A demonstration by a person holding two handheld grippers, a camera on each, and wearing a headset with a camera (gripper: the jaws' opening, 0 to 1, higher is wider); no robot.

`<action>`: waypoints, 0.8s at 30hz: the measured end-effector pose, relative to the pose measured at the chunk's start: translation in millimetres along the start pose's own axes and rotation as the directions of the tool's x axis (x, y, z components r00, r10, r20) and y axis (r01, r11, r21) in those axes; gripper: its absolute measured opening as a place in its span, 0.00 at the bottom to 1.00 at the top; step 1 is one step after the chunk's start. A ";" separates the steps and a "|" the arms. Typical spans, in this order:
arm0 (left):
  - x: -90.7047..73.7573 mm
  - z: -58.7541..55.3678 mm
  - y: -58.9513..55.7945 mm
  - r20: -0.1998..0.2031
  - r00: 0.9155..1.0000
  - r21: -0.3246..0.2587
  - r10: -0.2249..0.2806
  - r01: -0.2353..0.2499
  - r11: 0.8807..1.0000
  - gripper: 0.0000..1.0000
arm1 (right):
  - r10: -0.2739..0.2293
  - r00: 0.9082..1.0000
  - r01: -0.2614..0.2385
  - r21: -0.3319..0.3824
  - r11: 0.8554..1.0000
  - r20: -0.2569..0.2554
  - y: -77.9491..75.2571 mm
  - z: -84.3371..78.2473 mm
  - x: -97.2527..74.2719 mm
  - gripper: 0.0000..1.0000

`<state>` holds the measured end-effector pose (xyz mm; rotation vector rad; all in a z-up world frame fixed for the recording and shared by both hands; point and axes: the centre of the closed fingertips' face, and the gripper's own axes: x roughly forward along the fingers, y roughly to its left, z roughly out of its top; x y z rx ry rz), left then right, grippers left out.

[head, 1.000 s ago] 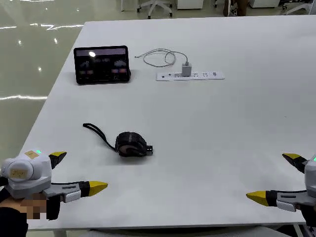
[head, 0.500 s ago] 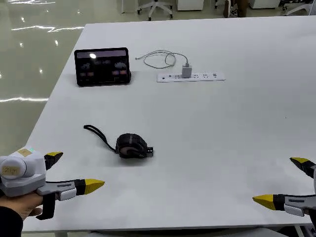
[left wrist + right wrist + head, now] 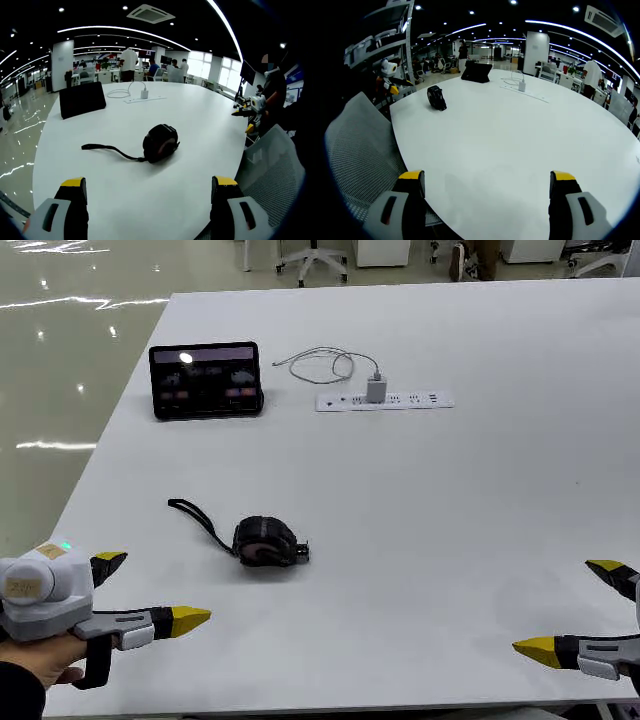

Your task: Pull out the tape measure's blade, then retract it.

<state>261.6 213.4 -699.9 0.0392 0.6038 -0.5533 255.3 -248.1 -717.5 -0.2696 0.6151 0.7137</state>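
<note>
A black tape measure (image 3: pixel 266 541) lies on the white table (image 3: pixel 420 490), its black wrist strap (image 3: pixel 192 512) trailing to the left and its blade retracted. The left gripper view has the tape measure (image 3: pixel 160 143) straight ahead, a short way off. My left gripper (image 3: pixel 150 590) hovers open at the table's near left edge, nothing between its yellow-tipped fingers. At the near right edge my right gripper (image 3: pixel 580 607) is open too, far from the tape measure (image 3: pixel 436 97), which lies off to the left in the right gripper view.
A dark tablet (image 3: pixel 206 379) stands propped at the back left. A white power strip (image 3: pixel 385 399) with a plugged charger and coiled white cable (image 3: pixel 322 362) lies behind the middle. People stand in the room beyond the table.
The left gripper has drifted slightly down toward the near edge, and the right gripper has slid a little right and down. The tape measure has not moved.
</note>
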 end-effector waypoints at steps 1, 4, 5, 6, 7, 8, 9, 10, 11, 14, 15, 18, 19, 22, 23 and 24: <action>-0.1 -0.4 -0.3 -0.002 1.000 -0.001 -0.001 0.001 1.000 1.00 | 0.000 1.000 0.000 -0.001 1.000 -0.004 -0.1 -0.6 -0.2 1.00; -0.4 -0.8 -0.4 -0.008 1.000 0.001 -0.001 0.001 1.000 1.00 | -0.001 1.000 0.001 0.000 1.000 -0.004 -0.6 -1.4 -0.4 1.00; -0.4 -0.5 -0.5 -0.008 1.000 0.001 -0.001 0.001 1.000 1.00 | -0.002 1.000 0.002 0.002 1.000 -0.004 -1.1 -1.5 -0.4 1.00; -0.4 -0.2 -1.2 -0.007 1.000 -0.001 -0.005 0.005 1.000 1.00 | -0.003 1.000 0.003 0.004 1.000 -0.004 -1.0 -1.7 -0.4 1.00; -0.6 0.2 -0.6 -0.006 1.000 0.002 0.000 0.000 1.000 1.00 | -0.002 1.000 0.002 0.011 1.000 0.000 -1.4 -1.2 -0.3 1.00; -0.7 -0.3 -0.3 -0.010 1.000 0.008 0.003 -0.003 1.000 1.00 | -0.002 1.000 0.002 0.020 1.000 0.004 -1.9 -0.6 -0.3 1.00; -0.4 -1.8 -2.2 -0.018 1.000 0.007 -0.007 0.007 1.000 1.00 | -0.004 1.000 0.003 0.045 0.999 0.015 -3.4 1.1 -0.5 1.00; -0.1 -1.6 -3.4 -0.018 1.000 0.007 -0.011 0.011 1.000 1.00 | -0.005 1.000 0.003 0.053 0.999 0.021 -4.3 2.1 -0.8 1.00; 0.5 -2.5 -5.0 -0.026 1.000 0.014 -0.014 0.014 1.000 1.00 | -0.007 1.000 0.006 0.052 0.999 0.022 -4.9 2.4 -1.2 1.00; 0.7 -1.8 -5.3 -0.027 1.000 0.023 -0.012 0.012 1.000 1.00 | -0.007 1.000 0.006 0.046 0.999 0.017 -4.3 1.5 -1.8 1.00; 0.7 -1.6 -4.7 -0.026 1.000 0.021 -0.009 0.010 1.000 1.00 | -0.006 1.000 0.005 0.044 0.999 0.016 -4.1 0.9 -1.9 1.00; 0.7 -0.6 -2.9 -0.022 1.000 0.013 -0.007 0.007 1.000 1.00 | -0.003 1.000 0.003 0.043 0.999 0.009 -3.7 -1.4 -2.6 1.00; 0.7 -0.6 -2.1 -0.022 1.000 0.016 -0.006 0.006 1.000 1.00 | -0.004 1.000 0.003 0.044 0.999 0.010 -4.0 -2.1 -2.5 1.00; 0.7 -0.6 -0.9 -0.023 1.000 0.017 -0.004 0.004 1.000 1.00 | -0.004 1.000 0.003 0.042 0.999 0.007 -3.1 -2.8 -3.4 1.00; 0.6 0.0 -1.2 -0.021 1.000 0.014 -0.008 0.009 1.000 1.00 | -0.004 1.000 0.004 0.042 0.999 0.007 -2.9 -3.2 -3.7 1.00; 0.4 0.7 -1.2 -0.017 1.000 0.012 -0.010 0.010 1.000 1.00 | -0.005 1.000 0.005 0.042 0.999 0.006 -2.9 -3.4 -3.9 1.00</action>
